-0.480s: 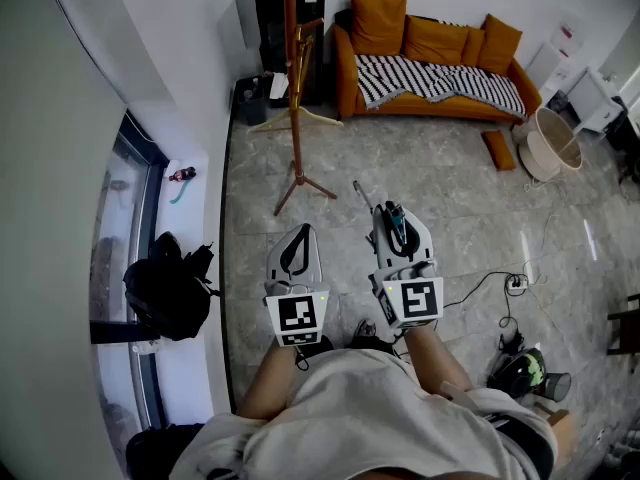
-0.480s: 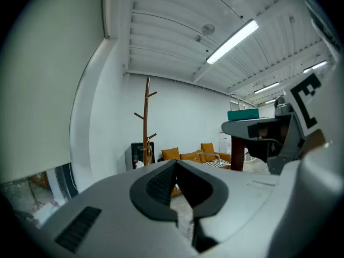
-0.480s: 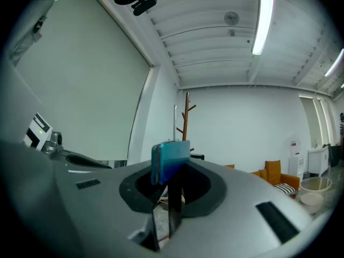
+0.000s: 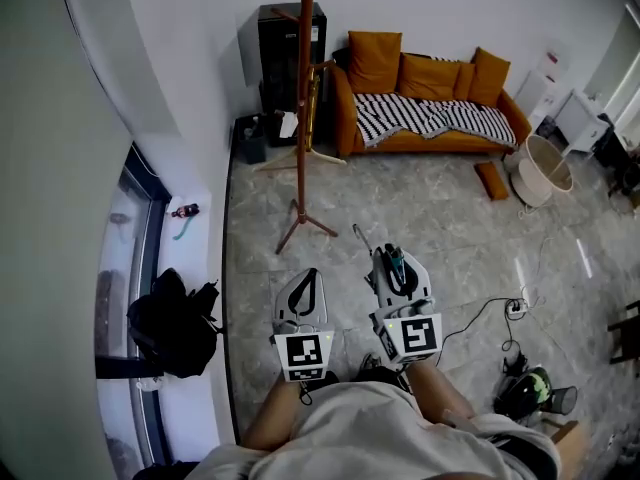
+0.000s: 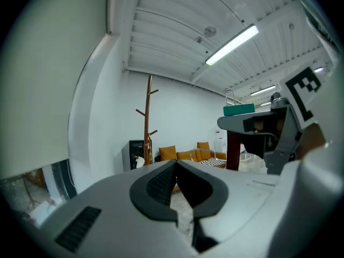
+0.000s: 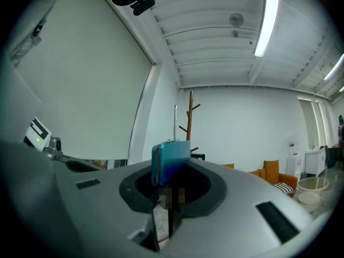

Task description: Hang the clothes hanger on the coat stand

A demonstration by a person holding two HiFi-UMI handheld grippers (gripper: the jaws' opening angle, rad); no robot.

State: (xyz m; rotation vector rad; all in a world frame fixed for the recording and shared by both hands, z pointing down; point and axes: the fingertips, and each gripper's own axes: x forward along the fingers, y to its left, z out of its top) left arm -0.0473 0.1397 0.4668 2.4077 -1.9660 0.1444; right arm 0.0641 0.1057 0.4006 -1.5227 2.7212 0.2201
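The brown wooden coat stand rises from the stone floor ahead of me, near the white wall. It also shows far off in the left gripper view and the right gripper view. My right gripper is shut on the teal clothes hanger, whose thin metal hook pokes forward and left. My left gripper is shut and empty, level with the right one. Both are held low in front of the person's body, well short of the stand's feet.
An orange sofa with a striped blanket stands against the far wall, with a black cabinet beside the stand. A black bag lies by the window at the left. Cables and a power strip lie on the floor at the right, with a white basket beyond them.
The head view has tilted up, so the stand, the sofa and both grippers sit lower in the picture. The grippers keep about the same distance from the stand.
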